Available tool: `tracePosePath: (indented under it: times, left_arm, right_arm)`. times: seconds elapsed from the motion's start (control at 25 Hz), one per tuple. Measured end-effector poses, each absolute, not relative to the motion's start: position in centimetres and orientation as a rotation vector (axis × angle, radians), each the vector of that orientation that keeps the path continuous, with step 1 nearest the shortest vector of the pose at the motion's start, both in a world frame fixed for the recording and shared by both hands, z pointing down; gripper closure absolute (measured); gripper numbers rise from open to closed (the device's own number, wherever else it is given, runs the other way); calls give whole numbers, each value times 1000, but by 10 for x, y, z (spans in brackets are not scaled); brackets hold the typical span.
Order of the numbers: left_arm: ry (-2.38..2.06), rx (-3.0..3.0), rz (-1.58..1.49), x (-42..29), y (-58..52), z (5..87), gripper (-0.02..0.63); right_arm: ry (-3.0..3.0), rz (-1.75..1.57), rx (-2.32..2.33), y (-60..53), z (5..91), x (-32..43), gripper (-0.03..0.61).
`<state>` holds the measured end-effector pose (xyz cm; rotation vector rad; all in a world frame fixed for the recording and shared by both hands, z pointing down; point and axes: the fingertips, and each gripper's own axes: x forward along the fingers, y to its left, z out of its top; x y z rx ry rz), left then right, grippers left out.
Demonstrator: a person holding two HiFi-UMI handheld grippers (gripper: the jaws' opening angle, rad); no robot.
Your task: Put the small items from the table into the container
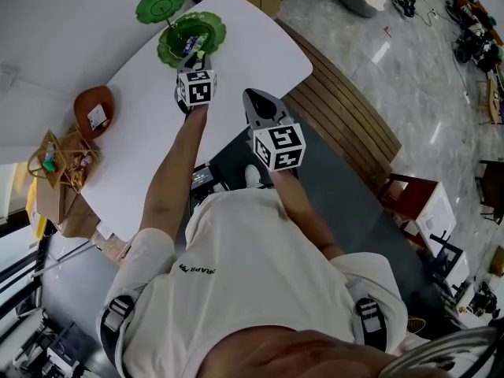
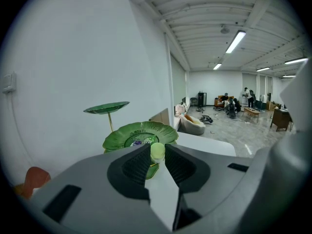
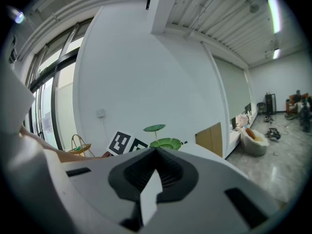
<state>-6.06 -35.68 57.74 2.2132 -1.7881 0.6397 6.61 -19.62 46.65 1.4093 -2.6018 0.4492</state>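
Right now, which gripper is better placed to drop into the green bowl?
Left. The left gripper grips a pale green item at the green bowl; the right gripper is shut, empty, farther back.

Bright ceiling-strip light (image 2: 235, 41) — fisheye edges dark, near surfaces blurred.

White tee, harness straps, two grey claws.
The white short-sleeved T-shirt (image 1: 260, 274) carries small dark lettering (image 1: 194, 271) on the chest; grey harness straps (image 1: 118, 315) with buckles cross both shoulders. The left claw (image 2: 157, 154) and right claw (image 1: 253, 95) are matte grey with black ribbed pads (image 2: 136, 167), each bearing a white cube (image 1: 196, 89) printed with black square markers.
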Motion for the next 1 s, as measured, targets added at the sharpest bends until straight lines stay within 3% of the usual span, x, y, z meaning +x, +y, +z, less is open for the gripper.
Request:
tracePosePath:
  times: [1.0]
  left_arm:
    - [-1776,2203,656,-58,-370,583,520]
  right_arm:
    - [-2590,461,1413,-203,470,72,572]
